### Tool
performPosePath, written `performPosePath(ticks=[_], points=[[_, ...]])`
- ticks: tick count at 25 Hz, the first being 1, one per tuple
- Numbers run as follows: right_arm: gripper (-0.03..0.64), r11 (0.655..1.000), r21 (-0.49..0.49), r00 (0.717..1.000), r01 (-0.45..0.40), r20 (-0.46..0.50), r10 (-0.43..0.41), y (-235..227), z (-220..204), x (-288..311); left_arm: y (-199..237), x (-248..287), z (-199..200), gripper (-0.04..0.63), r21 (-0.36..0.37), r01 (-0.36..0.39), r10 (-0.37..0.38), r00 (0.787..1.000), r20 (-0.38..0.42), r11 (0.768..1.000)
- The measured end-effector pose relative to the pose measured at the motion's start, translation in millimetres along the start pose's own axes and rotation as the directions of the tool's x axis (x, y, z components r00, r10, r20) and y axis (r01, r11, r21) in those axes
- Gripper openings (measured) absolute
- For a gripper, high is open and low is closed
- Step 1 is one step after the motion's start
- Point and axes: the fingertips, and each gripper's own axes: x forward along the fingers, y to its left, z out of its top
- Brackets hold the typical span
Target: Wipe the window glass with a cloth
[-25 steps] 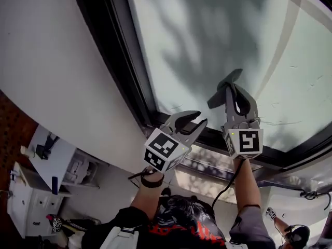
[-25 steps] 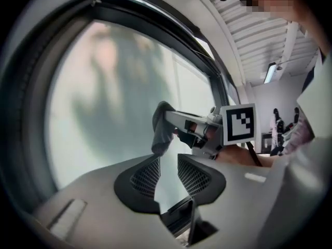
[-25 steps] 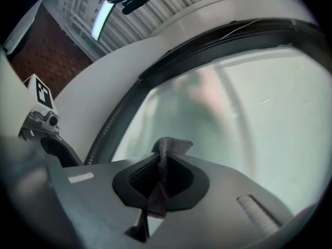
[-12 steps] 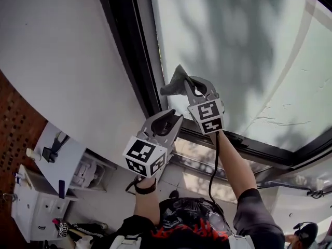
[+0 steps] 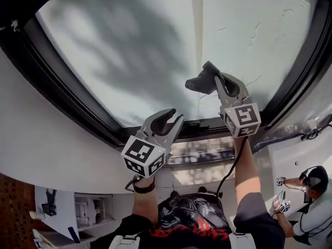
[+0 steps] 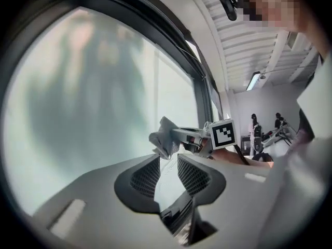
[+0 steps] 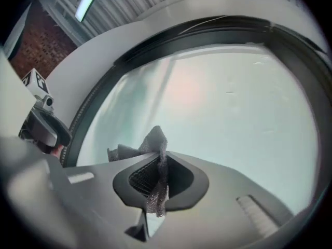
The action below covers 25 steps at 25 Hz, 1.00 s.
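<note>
The window glass (image 5: pixel 129 45) fills the upper part of the head view inside a black frame (image 5: pixel 67 95). My right gripper (image 5: pixel 217 81) is shut on a crumpled grey cloth (image 5: pixel 201 82), held up at the lower middle of the pane. In the right gripper view the cloth (image 7: pixel 153 145) bunches out past the right gripper (image 7: pixel 161 174) toward the glass (image 7: pixel 223 97); I cannot tell whether it touches. My left gripper (image 5: pixel 172 118) hangs lower left, over the bottom frame. The left gripper (image 6: pixel 168 171) has a narrow gap between its jaws with nothing in it, and its view shows the cloth (image 6: pixel 163 139).
A white wall (image 5: pixel 41 149) runs left of and below the window. A person with gloves (image 5: pixel 311 196) stands at the lower right. A white shelf unit (image 5: pixel 85 211) shows at the lower left. A black cable (image 5: pixel 228 175) hangs from the right gripper.
The right gripper carried the cloth left to the frame's side, then back toward the lower middle of the pane. The head view swung round. The left gripper stayed low, its jaws unchanged.
</note>
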Motion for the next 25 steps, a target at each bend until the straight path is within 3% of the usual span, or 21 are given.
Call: performPosePath(ticks=[2, 4, 6, 8, 11, 13, 15, 18, 21, 23, 25], points=[[0.018, 0.985, 0.038, 0.985, 0.168, -0.041, -0.166, -79.6, -18.5, -46.3, -24.7, 25.9, 0.1, 0.095, 0.015, 0.074, -0.074, 0.997, -0.012, 0.997], [0.018, 0.931, 0.060, 0.930, 0.359, -0.103, -0.352, -161.8, -38.4, -101.0, -48.3, 45.0, 1.5, 0.095, 0.031, 0.138, -0.137, 0.990, -0.020, 0.990], [0.018, 0.867, 0.081, 0.864, 0.491, -0.172, -0.473, -226.3, -56.7, -145.7, -65.3, 56.5, 4.9, 0.095, 0.044, 0.170, -0.169, 0.985, -0.019, 0.984], [0.018, 0.838, 0.084, 0.835, 0.539, -0.188, -0.518, -256.4, -64.4, -168.6, -76.4, 61.9, 7.3, 0.095, 0.053, 0.181, -0.180, 0.983, -0.018, 0.982], [0.018, 0.853, 0.101, 0.859, 0.512, -0.095, -0.504, -243.6, -52.0, -168.1, -86.2, 62.6, 4.0, 0.095, 0.060, 0.180, -0.178, 0.984, -0.030, 0.982], [0.017, 0.891, 0.150, 0.902, 0.429, -0.020, -0.431, -207.5, -38.0, -149.3, -85.6, 60.6, 1.1, 0.095, 0.067, 0.172, -0.169, 0.985, -0.042, 0.983], [0.017, 0.941, 0.204, 0.956, 0.270, 0.059, -0.287, -146.8, -24.5, -111.7, -73.9, 49.3, -0.9, 0.095, 0.068, 0.130, -0.127, 0.991, -0.046, 0.989], [0.015, 0.955, 0.297, 0.986, 0.003, 0.160, -0.053, -38.0, -12.8, -50.3, -42.8, 15.7, -3.8, 0.095, 0.055, 0.026, -0.024, 0.999, -0.039, 0.998], [0.015, 0.922, 0.303, 0.962, -0.240, 0.201, 0.184, 81.8, -1.5, -0.3, -4.7, -32.2, -7.6, 0.095, 0.034, -0.095, 0.096, 0.995, -0.025, 0.995], [0.017, 0.888, 0.260, 0.920, -0.380, 0.204, 0.334, 164.9, 4.8, 32.4, 23.8, -76.9, -6.7, 0.095, 0.014, -0.206, 0.207, 0.978, -0.007, 0.978], [0.017, 0.840, 0.231, 0.868, -0.491, 0.213, 0.449, 241.2, 13.6, 58.6, 46.3, -126.6, -3.2, 0.094, -0.010, -0.318, 0.318, 0.948, 0.019, 0.948]])
